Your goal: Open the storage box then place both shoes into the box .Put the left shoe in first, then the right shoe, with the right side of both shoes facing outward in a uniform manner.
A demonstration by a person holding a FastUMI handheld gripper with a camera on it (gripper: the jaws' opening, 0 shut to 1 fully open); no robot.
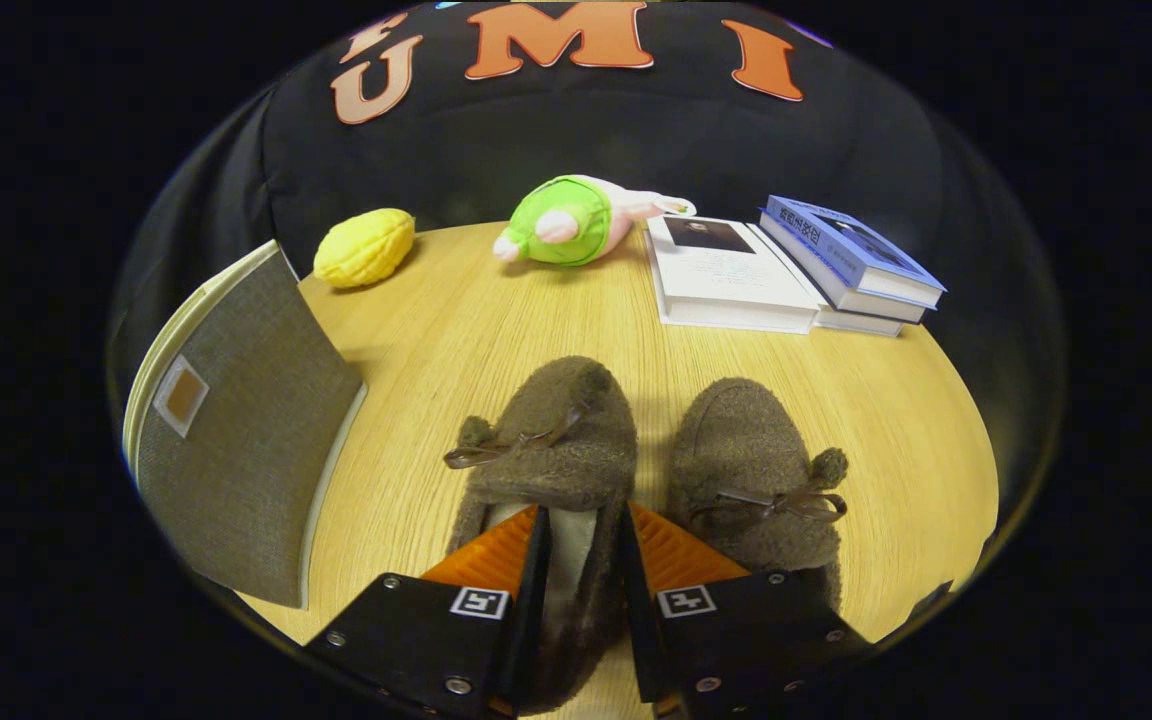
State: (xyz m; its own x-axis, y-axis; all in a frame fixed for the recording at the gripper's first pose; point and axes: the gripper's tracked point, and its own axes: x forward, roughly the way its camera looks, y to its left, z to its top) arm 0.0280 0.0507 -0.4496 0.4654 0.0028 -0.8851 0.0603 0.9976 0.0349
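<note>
Left shoe (546, 450), lower centre: gripper (581, 540) pinches its inner side wall narrowly; soft fleece could slip free when lifted.

Wooden table (436, 330) with shoes (746, 450), books (836, 260)

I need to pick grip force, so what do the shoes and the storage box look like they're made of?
Both shoes, left shoe and right shoe, look like soft brown fleece, matte and fuzzy, with thin bows. The storage box looks fabric-covered, a grey woven weave. The gripper has its jaws pinching the left shoe's side wall.
</note>
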